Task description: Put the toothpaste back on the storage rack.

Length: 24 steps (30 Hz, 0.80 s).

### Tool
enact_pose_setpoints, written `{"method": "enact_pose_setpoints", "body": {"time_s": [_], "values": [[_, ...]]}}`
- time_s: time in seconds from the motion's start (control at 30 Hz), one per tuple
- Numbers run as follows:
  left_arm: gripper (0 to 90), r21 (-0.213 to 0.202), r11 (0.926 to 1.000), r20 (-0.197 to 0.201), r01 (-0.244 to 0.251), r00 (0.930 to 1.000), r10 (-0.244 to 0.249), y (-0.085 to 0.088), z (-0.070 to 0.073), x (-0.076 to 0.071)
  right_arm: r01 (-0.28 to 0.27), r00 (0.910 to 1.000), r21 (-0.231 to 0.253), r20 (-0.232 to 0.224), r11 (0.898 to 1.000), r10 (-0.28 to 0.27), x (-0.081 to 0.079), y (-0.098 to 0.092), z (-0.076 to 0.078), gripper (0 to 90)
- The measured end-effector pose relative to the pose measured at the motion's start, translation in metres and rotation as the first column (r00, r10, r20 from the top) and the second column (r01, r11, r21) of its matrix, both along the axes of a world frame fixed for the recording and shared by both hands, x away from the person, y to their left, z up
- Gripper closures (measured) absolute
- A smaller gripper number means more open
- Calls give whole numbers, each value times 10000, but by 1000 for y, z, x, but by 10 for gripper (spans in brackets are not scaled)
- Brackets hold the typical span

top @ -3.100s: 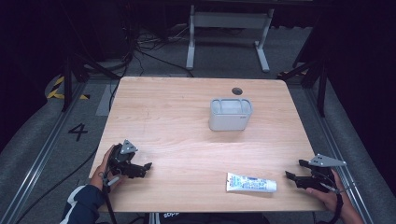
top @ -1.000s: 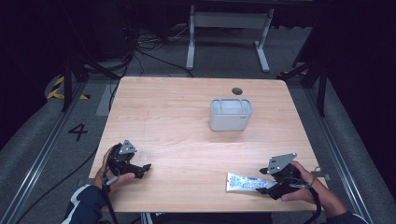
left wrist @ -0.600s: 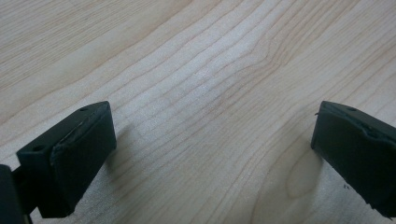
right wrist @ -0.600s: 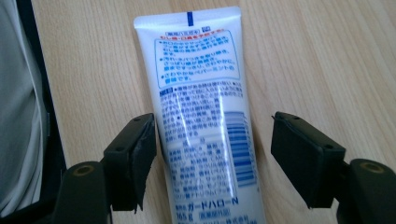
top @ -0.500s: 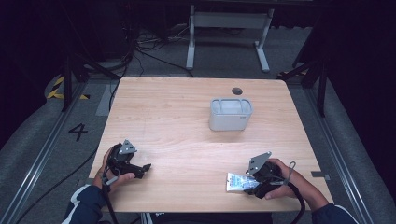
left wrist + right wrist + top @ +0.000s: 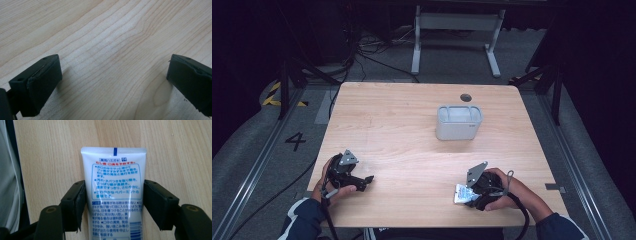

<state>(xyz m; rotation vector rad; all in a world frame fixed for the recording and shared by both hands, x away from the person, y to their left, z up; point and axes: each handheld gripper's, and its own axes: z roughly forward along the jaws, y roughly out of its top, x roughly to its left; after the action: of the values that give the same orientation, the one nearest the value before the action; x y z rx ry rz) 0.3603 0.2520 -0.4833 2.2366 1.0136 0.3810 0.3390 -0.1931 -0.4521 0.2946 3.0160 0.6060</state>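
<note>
Right gripper (image 6: 114, 202) sits low at the table's (image 6: 412, 125) near edge on the person's right, jaws straddling a white toothpaste tube (image 6: 114, 185) that lies flat on the wood. They have just been closing, with the tube between them. The left pad looks to meet the tube's side, and the right pad is at its edge (a thin shadow line there, so I can't call it a firm squeeze yet). Jaws take the tube across its width, partway along the body, probably because the flat crimped end, which points away from the camera, gives less to hold. In the high view only that pale end (image 6: 460, 194) pokes out past the right gripper (image 6: 476, 192), and the hand covers the rest.

Left gripper (image 6: 368, 179) rests at the near left corner, jaws wide apart with bare wood grain between them in its own view (image 6: 112, 82). It's well apart from the tube, likely parked out of the way while the other side works.

Grey open-topped bin (image 6: 459, 122) stands mid-table toward the far side, well apart from both tools and a likely drop spot for the tube. A small round dark grommet (image 6: 466, 97) sits just behind it.
</note>
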Motion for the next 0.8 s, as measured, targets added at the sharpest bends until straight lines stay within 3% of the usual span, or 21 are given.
{"method": "enact_pose_setpoints", "body": {"time_s": [0.33, 0.6, 0.8], "values": [[3, -61, 10000, -34, 2, 10000, -2, 0, 0, 0, 211, 9997, -243, -144, 9995, -214, 1, 6, 2, 388], [3, -56, 10000, -32, 3, 10000, -3, 0, 0, 0, 232, 9997, -245, -87, 9994, -234, -2, 6, 3, 459], [3, -61, 10000, -35, 2, 10000, -2, 0, 0, 0, 283, 9994, -276, 185, 9992, -278, -7, 6, 5, 503]]}}
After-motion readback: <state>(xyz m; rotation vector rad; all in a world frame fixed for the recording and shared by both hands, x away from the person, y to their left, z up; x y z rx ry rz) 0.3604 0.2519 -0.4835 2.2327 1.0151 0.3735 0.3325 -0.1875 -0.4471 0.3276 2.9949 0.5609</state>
